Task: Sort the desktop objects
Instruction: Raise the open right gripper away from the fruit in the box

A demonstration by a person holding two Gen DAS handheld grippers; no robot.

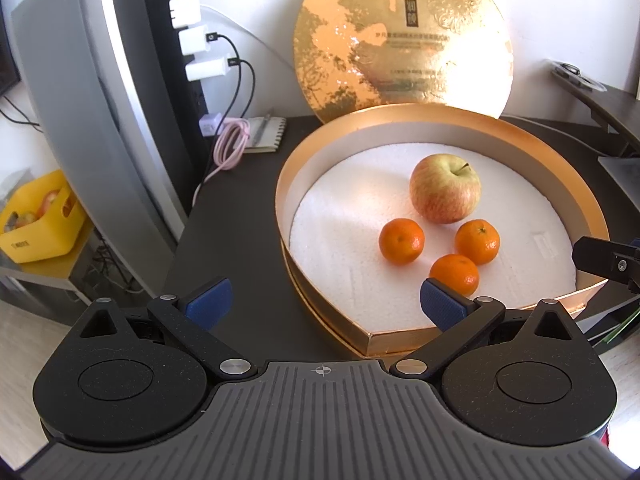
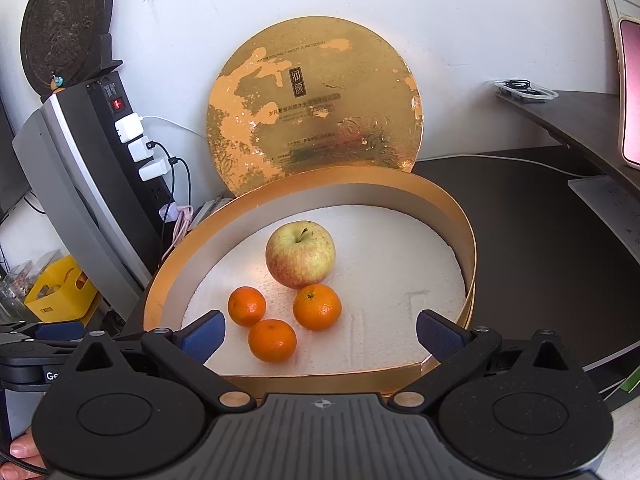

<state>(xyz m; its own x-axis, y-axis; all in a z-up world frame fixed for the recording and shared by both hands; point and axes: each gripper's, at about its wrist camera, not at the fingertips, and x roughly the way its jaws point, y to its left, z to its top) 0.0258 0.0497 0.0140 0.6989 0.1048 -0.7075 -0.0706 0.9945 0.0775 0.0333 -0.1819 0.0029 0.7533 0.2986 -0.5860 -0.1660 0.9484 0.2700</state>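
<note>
A round gold box (image 1: 400, 118) (image 2: 468, 220) with a white foam floor stands on the dark desk. Inside lie a red-yellow apple (image 1: 445, 188) (image 2: 300, 258) and three mandarins (image 1: 401, 241) (image 2: 317, 306) close together in front of it. My left gripper (image 1: 324, 304) hovers open at the box's near left rim, nothing between its blue pads. My right gripper (image 2: 320, 334) is open too, hanging over the box's near edge with the nearest mandarin (image 2: 272, 340) just beyond its fingertips. The right gripper's tip (image 1: 608, 262) shows at the right edge of the left wrist view.
The box's gold lid (image 1: 402, 38) (image 2: 314, 106) leans upright against the wall behind it. A power strip with white chargers (image 1: 196, 40) (image 2: 136, 140), a pink cable (image 1: 230, 144) and a notepad (image 1: 268, 134) sit at the left. A yellow bin (image 1: 38, 220) (image 2: 62, 292) stands lower left, off the desk.
</note>
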